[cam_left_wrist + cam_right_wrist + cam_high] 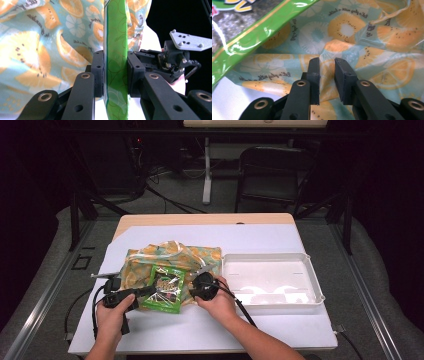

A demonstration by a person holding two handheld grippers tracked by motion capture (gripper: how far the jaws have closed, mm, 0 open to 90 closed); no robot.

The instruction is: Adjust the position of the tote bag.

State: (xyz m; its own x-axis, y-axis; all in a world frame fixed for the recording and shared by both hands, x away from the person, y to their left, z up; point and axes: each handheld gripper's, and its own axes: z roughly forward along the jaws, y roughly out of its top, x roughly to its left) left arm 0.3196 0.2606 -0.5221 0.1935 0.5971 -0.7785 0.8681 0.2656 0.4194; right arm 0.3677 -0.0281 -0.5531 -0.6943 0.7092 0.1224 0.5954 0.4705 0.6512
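A light-blue plastic bag (175, 254) printed with orange and kiwi slices lies crumpled on the white table cover. On its front part rests a green snack packet (165, 290). My left gripper (150, 291) reaches in from the left. In the left gripper view it (115, 72) is shut on the packet's edge (116, 50), with the bag (37, 50) behind. My right gripper (196, 289) sits at the bag's front right corner. In the right gripper view a fold of the bag (362, 37) stands between its narrow-set jaws (327, 67), and the packet (257, 32) slants across the upper left.
An empty white plastic tray (315, 280) stands just right of the bag, close to my right hand. The table's front edge runs under both forearms. Cables trail off the front left. A dark chair and a desk leg stand beyond the table's far edge.
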